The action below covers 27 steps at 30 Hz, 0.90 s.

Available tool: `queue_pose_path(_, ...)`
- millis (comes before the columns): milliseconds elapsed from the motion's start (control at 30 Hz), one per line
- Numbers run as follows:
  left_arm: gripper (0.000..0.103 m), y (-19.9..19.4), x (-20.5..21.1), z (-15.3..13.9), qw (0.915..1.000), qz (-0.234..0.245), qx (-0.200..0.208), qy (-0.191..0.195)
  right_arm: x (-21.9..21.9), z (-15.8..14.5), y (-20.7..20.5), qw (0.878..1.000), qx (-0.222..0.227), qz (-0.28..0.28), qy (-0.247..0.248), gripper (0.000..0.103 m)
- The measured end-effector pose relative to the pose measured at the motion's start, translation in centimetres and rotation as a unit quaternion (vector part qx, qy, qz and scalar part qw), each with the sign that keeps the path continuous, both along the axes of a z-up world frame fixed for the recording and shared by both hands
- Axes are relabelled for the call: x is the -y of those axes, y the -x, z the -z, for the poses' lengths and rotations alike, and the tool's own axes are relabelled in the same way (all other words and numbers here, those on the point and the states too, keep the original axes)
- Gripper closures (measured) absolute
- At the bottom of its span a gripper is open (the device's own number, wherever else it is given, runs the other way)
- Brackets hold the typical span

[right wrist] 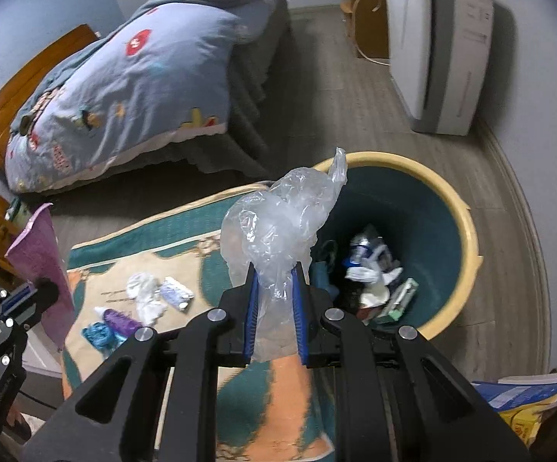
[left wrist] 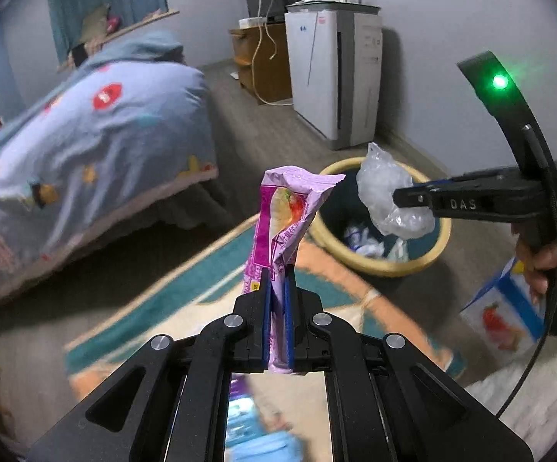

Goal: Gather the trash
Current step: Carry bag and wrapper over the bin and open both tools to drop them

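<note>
On bedroom floor: patterned rug (right wrist: 186,254), 1 yellow-rimmed bin (right wrist: 467,231) holding litter | bed (right wrist: 132,88) behind | left tongs (left wrist: 278,285) clamp pink wrapper (left wrist: 282,223) | right tongs (right wrist: 274,277) clamp clear plastic bag (right wrist: 278,223) beside bin rim

- The floor (right wrist: 317,88) is grey wood planks.
- A patterned rug (right wrist: 186,227) lies on it, beside the bed (right wrist: 132,77).
- A yellow-rimmed bin (right wrist: 467,231) stands on the floor at the rug's edge.
- Crumpled white scraps (right wrist: 147,296), a purple wrapper (right wrist: 122,321) and a blue wrapper (right wrist: 99,335) lie on the rug.
- A white appliance (right wrist: 440,46) stands by the wall.
</note>
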<state>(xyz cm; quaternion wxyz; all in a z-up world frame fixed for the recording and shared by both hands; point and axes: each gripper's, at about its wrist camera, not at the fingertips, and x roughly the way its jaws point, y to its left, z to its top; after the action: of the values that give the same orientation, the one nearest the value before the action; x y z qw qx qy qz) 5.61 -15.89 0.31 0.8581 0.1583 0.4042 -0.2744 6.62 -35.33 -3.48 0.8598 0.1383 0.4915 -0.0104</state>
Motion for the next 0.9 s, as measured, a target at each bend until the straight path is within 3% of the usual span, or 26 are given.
queue_pose_path(100,0.096,-1.1,1.8,1.7,0.9989,0.0,-0.041,0.023,1.9,0.7,-0.1,1.0,-0.009,0.017,0.006,0.087)
queue_pose_path(200,0.096,-1.5,4.0,2.6,0.9991,0.02,-0.036,0.012,3.6,1.5,-0.2,0.999,-0.016,0.035,0.012,0.087)
queue_pose_path(567,0.096,-3.4,9.1,7.4,0.9965,0.029,-0.079,0.005,8.3,4.3,-0.8,0.996,-0.047,0.076,0.021,0.087)
queue_pose_path(900,0.096,-4.1,12.2,9.6,0.9952,0.041,-0.088,0.014,10.0,5.8,-0.9,0.993,-0.063,0.1,-0.009,0.087)
